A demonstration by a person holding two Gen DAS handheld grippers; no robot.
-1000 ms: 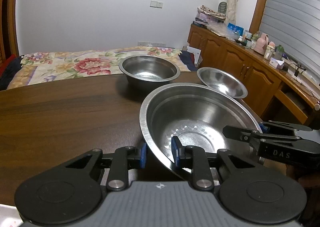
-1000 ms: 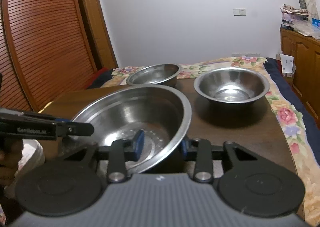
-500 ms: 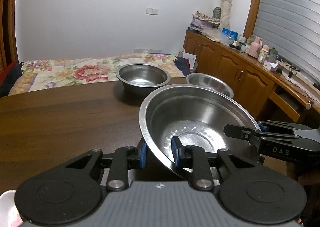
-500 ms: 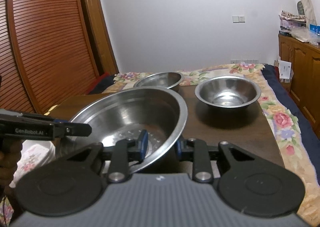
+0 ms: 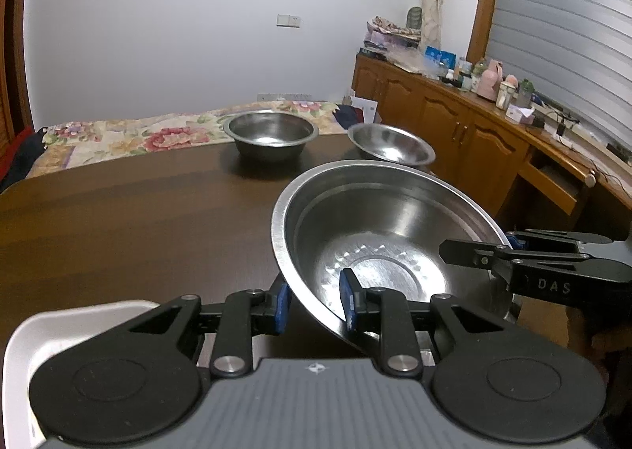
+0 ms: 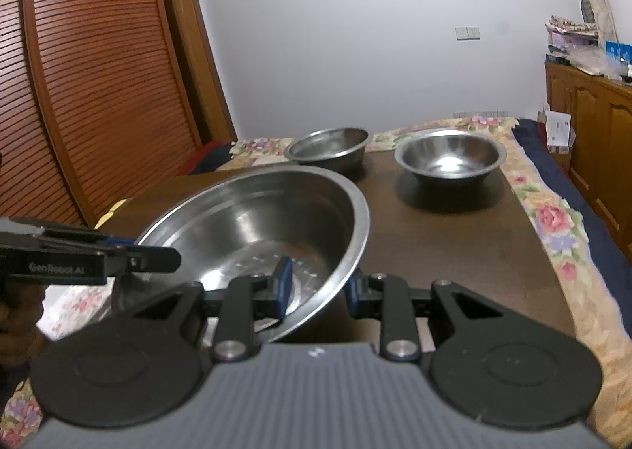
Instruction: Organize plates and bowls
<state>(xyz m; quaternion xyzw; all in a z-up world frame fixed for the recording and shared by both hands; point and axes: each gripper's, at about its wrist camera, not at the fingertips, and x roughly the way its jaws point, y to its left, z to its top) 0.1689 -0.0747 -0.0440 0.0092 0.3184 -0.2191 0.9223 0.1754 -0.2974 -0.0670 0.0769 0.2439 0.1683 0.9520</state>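
Stainless steel all round here: your big basin [image 5: 391, 235] is up off the dark wooden table [image 5: 118, 219], tilted, and you've got it pinched from two sides. Your left gripper [image 5: 312, 306] has its blue pads closed over the near rim, one pad outside the wall and one inside, so it's clamped on the basin with only the metal between them. Your right gripper [image 6: 318, 285] is doing the same on its side, blue pad inside the bowl and the other under the outer wall, gripping the rim tight. From the left wrist view you can see the right gripper's fingers coming in over the far right edge of the basin. Further back on the table sit two smaller bowls, well apart from the basin: a deeper steel bowl [image 5: 270, 133] and a shallower flared bowl [image 5: 391, 144] just beside it, near the table's far edge. A white tray [image 5: 47, 334] pokes in at the bottom left of the left view. Past the table there's a floral bedspread [image 5: 130, 133], and wooden cabinets [image 5: 454, 133] run along the right wall.
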